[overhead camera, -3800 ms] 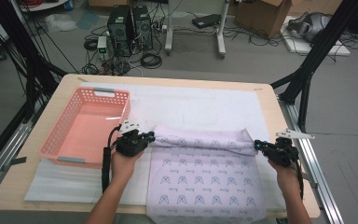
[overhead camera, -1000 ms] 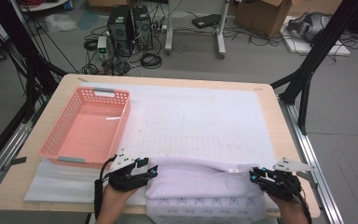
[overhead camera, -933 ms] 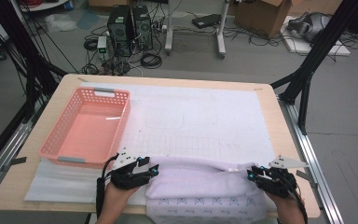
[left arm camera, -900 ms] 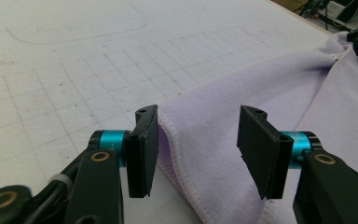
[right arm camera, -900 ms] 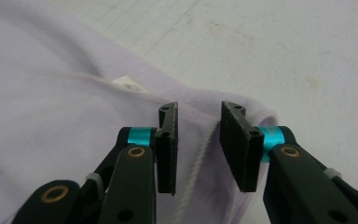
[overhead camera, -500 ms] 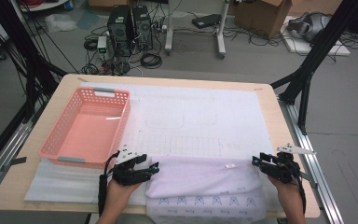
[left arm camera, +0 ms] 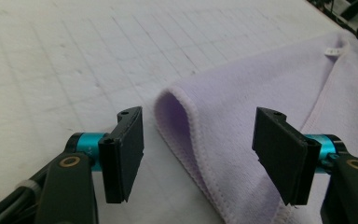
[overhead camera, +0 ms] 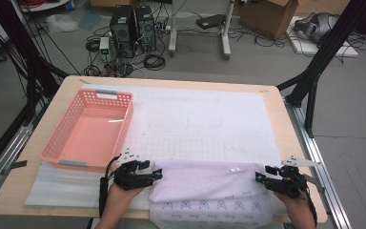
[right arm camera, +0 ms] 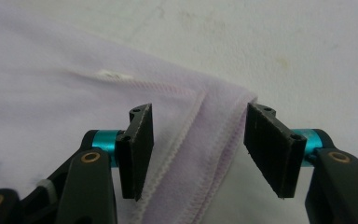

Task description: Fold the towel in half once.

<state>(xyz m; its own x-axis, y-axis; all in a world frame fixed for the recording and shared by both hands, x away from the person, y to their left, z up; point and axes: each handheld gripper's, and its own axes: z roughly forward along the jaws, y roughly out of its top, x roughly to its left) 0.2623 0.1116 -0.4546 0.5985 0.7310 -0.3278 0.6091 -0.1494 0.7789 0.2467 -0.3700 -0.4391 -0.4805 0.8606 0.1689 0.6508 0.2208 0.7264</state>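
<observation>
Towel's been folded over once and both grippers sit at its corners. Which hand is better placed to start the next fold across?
Probably the left. The left gripper has open jaws straddling the towel at its folded corner, beside the basket. The right gripper is likewise open over its corner, so it's close.

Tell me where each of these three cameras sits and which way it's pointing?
High view: above the table's near side, looking forward and down; forearms, left gripper, right gripper, lilac towel, pink basket.
Left gripper view: rides that gripper, between open jaws, at the towel's folded corner.
Right gripper view: likewise, over the towel's hemmed corner.
All share the towel.
</observation>
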